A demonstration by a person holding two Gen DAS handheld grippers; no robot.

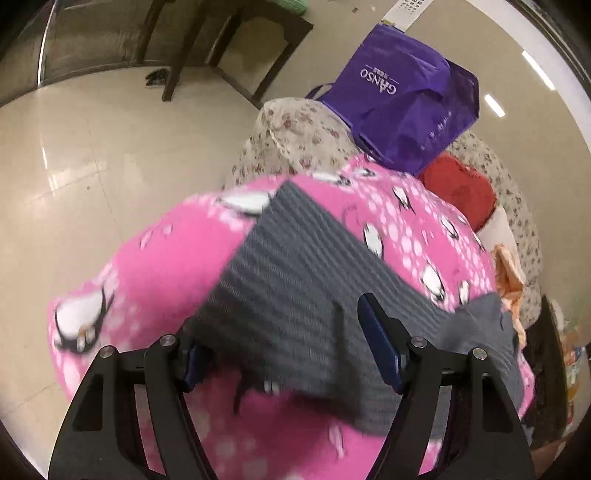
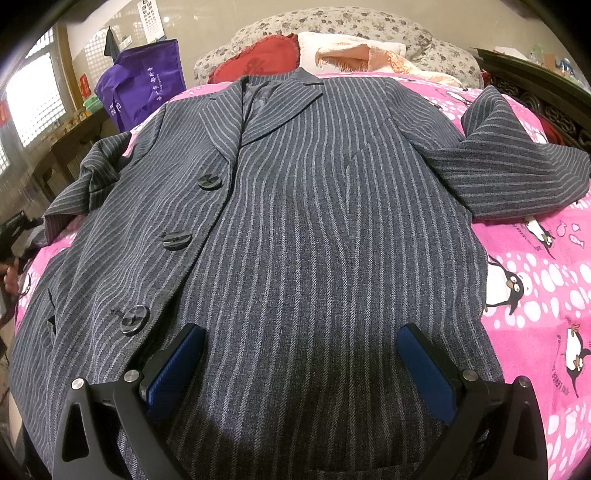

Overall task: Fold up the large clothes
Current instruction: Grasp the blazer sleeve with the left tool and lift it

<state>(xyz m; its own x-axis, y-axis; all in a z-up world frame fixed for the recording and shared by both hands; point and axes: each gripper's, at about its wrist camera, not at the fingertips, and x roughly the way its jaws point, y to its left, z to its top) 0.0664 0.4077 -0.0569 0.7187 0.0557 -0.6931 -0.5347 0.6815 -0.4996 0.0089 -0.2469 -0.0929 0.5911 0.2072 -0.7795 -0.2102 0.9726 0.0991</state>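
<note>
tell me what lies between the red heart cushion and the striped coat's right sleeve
In the right wrist view, the coat's collar and lapels lie there, with a peach fringed towel behind, between the red heart cushion and the sleeve.

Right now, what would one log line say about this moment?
stage: fold not started | striped coat: flat on pink blanket, front up | left gripper: open over sleeve | right gripper: open above hem

Purple bag (image 1: 402,99): white brand name "GANSO" on side, seen upside down in left wrist view; smaller white characters below it, not readable. Same bag in right wrist view: white script, too small to read. Wall chart (image 2: 152,16) with rows of symbols, eye-chart style, unreadable. Pink bedspread (image 2: 546,295): small print beside penguin, illegible. Red wall sign (image 2: 84,84): characters unclear.
</note>
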